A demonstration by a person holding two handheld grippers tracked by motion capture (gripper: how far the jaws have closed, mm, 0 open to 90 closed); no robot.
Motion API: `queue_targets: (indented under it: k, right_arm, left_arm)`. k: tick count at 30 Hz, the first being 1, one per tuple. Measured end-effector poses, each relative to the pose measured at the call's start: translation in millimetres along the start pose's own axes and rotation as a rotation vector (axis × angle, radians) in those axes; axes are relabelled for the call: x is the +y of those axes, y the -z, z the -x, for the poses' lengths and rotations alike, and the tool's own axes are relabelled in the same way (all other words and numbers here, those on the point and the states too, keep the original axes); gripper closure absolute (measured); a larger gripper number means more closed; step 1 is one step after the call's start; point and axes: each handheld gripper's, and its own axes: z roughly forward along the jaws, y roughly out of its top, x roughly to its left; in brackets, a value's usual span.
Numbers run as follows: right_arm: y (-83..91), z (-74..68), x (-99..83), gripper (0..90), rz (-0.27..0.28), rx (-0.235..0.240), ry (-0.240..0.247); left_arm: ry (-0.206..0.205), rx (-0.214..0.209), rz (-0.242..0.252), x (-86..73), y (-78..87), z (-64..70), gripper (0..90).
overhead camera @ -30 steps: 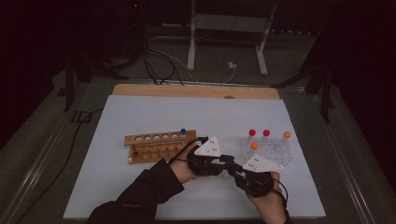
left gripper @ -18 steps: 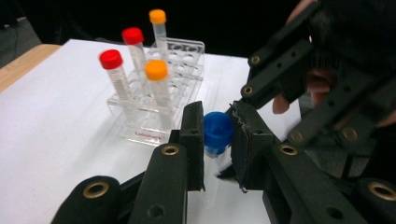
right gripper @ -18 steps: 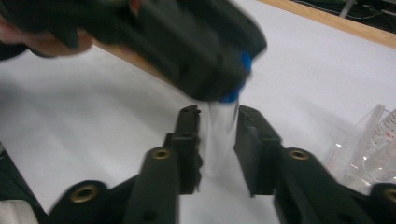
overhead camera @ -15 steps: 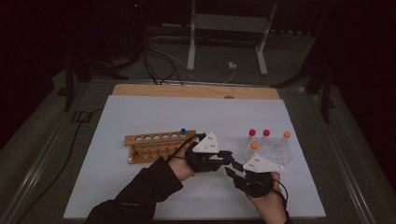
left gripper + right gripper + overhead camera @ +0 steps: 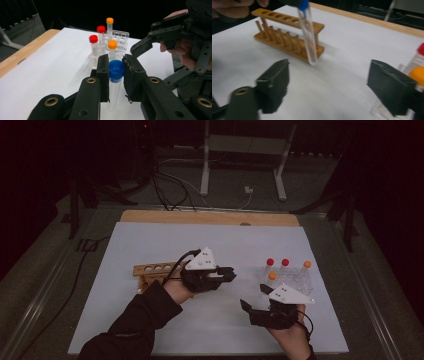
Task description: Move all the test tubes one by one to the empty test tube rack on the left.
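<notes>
My left gripper [image 5: 116, 72] is shut on a clear tube with a blue cap [image 5: 116, 70] and holds it upright above the white mat; the tube [image 5: 308, 35] hangs in front of the wooden rack [image 5: 287, 37]. In the high view the left gripper [image 5: 227, 274] sits just right of the wooden rack [image 5: 155, 269]. My right gripper [image 5: 246, 307] is open near the front of the mat, its jaws wide apart [image 5: 334, 87] and pointing toward the tube. A clear plastic rack [image 5: 287, 280] holds two red-capped and two orange-capped tubes [image 5: 101, 40].
A wooden board edge [image 5: 210, 217] runs along the far side of the white mat [image 5: 150, 240]. Cables [image 5: 165, 185] and a metal stand [image 5: 240, 165] lie beyond the table. A dark sleeve [image 5: 135, 325] enters from the bottom left.
The left gripper has lifted the blue-capped tube out of the wooden rack and carried it right. The right gripper has moved left and back from the clear rack, jaws open.
</notes>
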Motion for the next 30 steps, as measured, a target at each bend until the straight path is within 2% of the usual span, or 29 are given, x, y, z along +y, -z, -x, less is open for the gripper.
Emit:
queue_targets:
  k: [6,9,11,20,30]
  right_arm:
    - [1.9,3.3,0.8,2.5,0.013,-0.027,-0.029]
    - [3.7,4.9,0.7,0.0,0.02,-0.012,-0.031]
    - [4.4,5.4,0.5,0.0,0.025,0.005,-0.027]
    - [5.7,5.5,0.6,0.0,0.033,0.026,-0.021]
    - [7.6,7.5,0.8,0.0,0.047,0.021,-0.029]
  left_arm:
    - [0.006,0.039,0.001,0.9,16.0,-8.1,76.9]
    - [0.009,0.063,0.004,0.8,24.5,-11.5,76.9]
    - [0.013,0.079,0.005,0.7,30.6,-13.9,76.9]
    - [0.021,0.143,-0.006,-2.0,53.7,-25.0,76.9]
    - [0.042,0.216,-0.011,-8.6,75.3,-40.2,76.9]
